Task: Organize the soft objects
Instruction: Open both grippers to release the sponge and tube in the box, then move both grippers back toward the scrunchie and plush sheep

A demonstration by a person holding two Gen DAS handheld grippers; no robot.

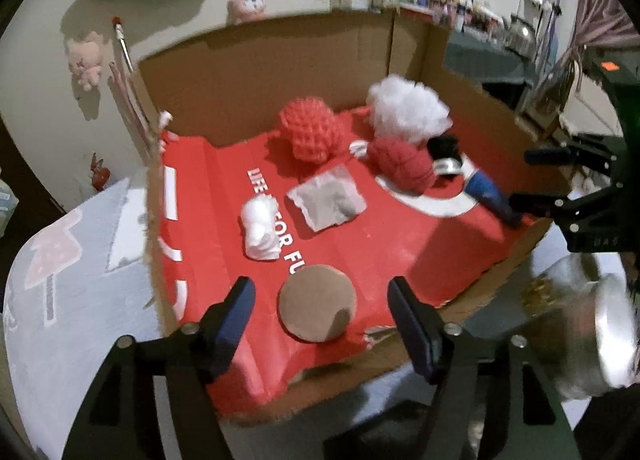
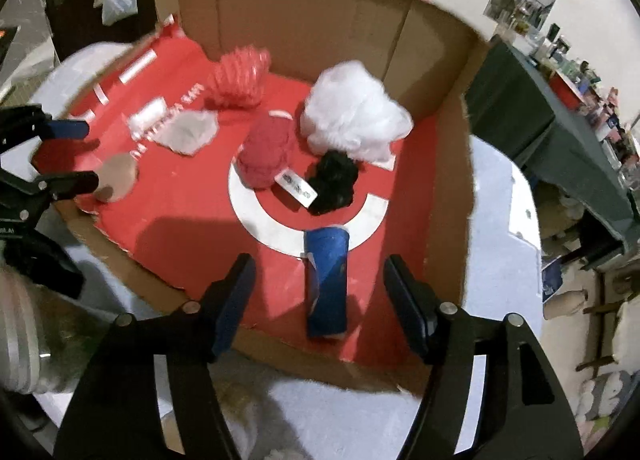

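Through my left wrist view, my left claw (image 1: 320, 314) hangs apart, empty, over the tan round puff (image 1: 317, 303) lying near in the cardboard box (image 1: 256, 72).

Through my right, my right claw (image 2: 320, 300) is apart above the blue roll (image 2: 326, 282). Sorting looks mostly done, since everything soft sits inside the box.
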